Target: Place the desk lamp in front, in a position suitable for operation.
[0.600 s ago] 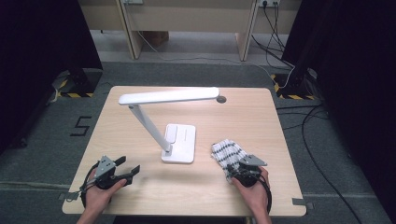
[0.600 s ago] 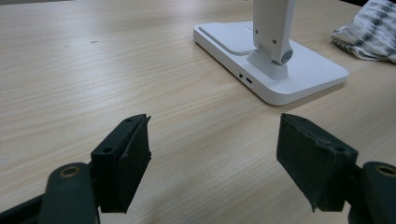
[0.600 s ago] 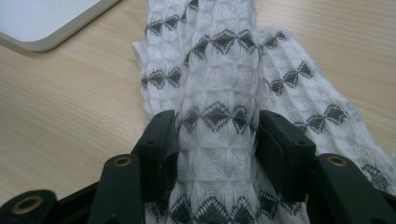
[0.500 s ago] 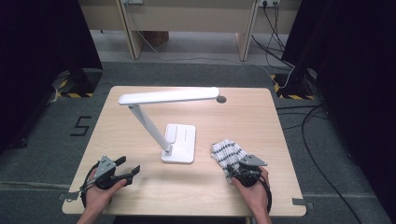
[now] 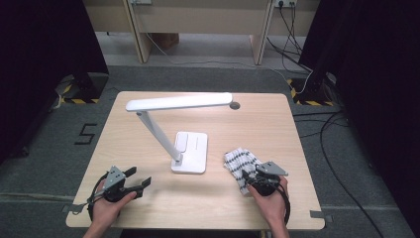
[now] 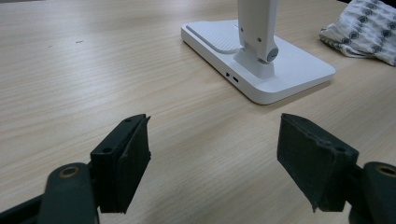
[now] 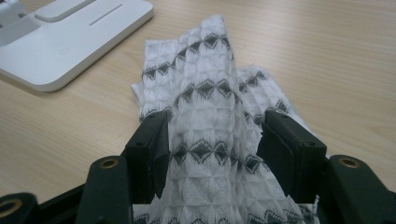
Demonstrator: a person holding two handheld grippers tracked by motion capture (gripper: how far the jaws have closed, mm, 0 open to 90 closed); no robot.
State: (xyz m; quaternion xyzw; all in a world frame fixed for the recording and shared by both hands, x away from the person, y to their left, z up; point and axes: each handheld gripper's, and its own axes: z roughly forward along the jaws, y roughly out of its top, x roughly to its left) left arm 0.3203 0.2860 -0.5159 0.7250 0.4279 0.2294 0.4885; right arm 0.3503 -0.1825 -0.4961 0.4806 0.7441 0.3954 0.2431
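A white cloth with a dark diamond pattern (image 5: 240, 161) lies crumpled on the wooden table (image 5: 257, 119), right of the lamp base. My right gripper (image 5: 247, 177) is down on its near end. In the right gripper view the jaws stand wide on either side of a raised fold of the cloth (image 7: 205, 79), and the right gripper (image 7: 212, 140) is open around it. My left gripper (image 5: 138, 177) hovers open near the front left of the table, with bare wood between its jaws (image 6: 212, 158). It faces the lamp base (image 6: 280, 70) and the cloth (image 6: 364, 28) beyond.
A white desk lamp stands mid-table on a flat base (image 5: 190, 151), with its long head (image 5: 178, 102) reaching across the back half. A round cable hole (image 5: 235, 105) sits near the far edge. Cables run on the floor at right (image 5: 327, 124).
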